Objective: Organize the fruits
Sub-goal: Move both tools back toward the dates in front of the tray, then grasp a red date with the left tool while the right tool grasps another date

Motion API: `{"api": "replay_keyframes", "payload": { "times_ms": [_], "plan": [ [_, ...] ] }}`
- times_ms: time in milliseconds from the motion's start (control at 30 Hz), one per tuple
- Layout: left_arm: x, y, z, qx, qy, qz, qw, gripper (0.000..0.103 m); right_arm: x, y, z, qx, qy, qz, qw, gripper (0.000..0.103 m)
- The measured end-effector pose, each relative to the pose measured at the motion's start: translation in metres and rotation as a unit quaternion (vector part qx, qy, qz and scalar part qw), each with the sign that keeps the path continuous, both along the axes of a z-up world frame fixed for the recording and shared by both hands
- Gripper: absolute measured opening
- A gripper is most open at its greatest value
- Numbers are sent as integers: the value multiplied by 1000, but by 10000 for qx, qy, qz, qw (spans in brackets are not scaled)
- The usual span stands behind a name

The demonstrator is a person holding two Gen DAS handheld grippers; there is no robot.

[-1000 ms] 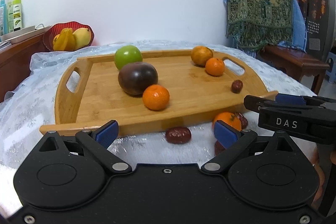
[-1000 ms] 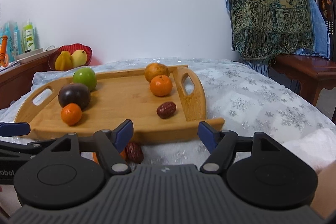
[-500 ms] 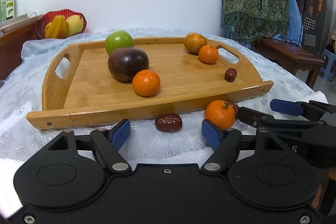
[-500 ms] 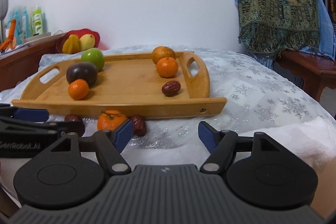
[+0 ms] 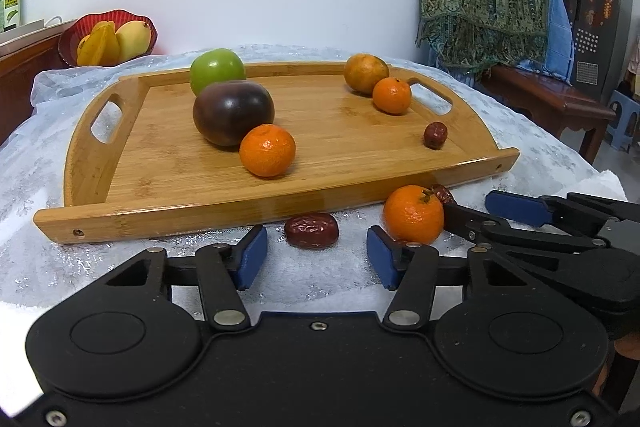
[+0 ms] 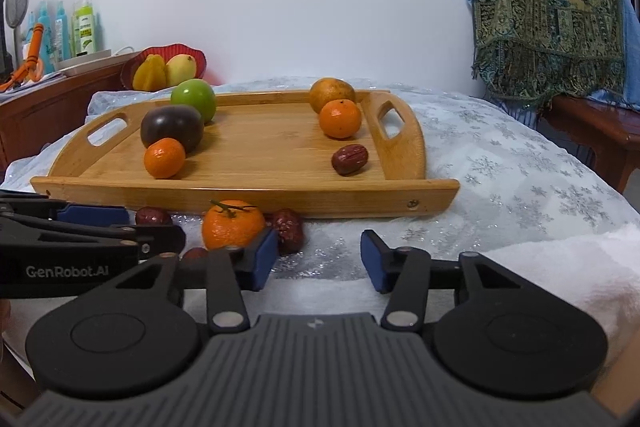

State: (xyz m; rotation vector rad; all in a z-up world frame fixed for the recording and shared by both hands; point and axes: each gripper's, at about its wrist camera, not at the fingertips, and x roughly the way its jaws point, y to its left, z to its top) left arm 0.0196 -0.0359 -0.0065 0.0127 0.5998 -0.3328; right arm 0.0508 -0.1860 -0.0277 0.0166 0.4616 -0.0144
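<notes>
Both my grippers have just been narrowing, gripping nothing yet: left gripper (image 5: 316, 257) released, date (image 5: 311, 230) just ahead between its fingers; right gripper (image 6: 318, 259) released, mandarin (image 6: 233, 229) beyond its left finger. Pickups imminent.

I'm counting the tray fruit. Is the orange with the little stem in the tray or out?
Out. The stemmed orange sits on the white cloth, in front of the wooden tray's near edge.

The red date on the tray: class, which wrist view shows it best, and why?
The right wrist view: the red date appears larger there, its wrinkled skin clear, lying beside the tray's handle. The left wrist view shows it smaller.
</notes>
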Motion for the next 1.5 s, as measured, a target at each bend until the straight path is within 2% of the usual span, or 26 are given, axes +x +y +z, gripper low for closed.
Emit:
{"api": "replay_keyframes", "payload": {
  "times_ms": [300,1233,1367,1500],
  "plan": [
    [2,1,0,-202,55,-7,9998,51,5,1,-1,121,42,18,9999,46],
    [9,4,-1,-363,153,113,9992,44,18,7,-2,315,44,-98,9994,43],
    [9,3,-1,-337,144,109,9993,44,18,11,-3,140,3,-223,9997,46],
    [8,2,-1,-293,125,101,9994,43,18,14,-4,36,-31,-287,9996,41]
  ]
}}
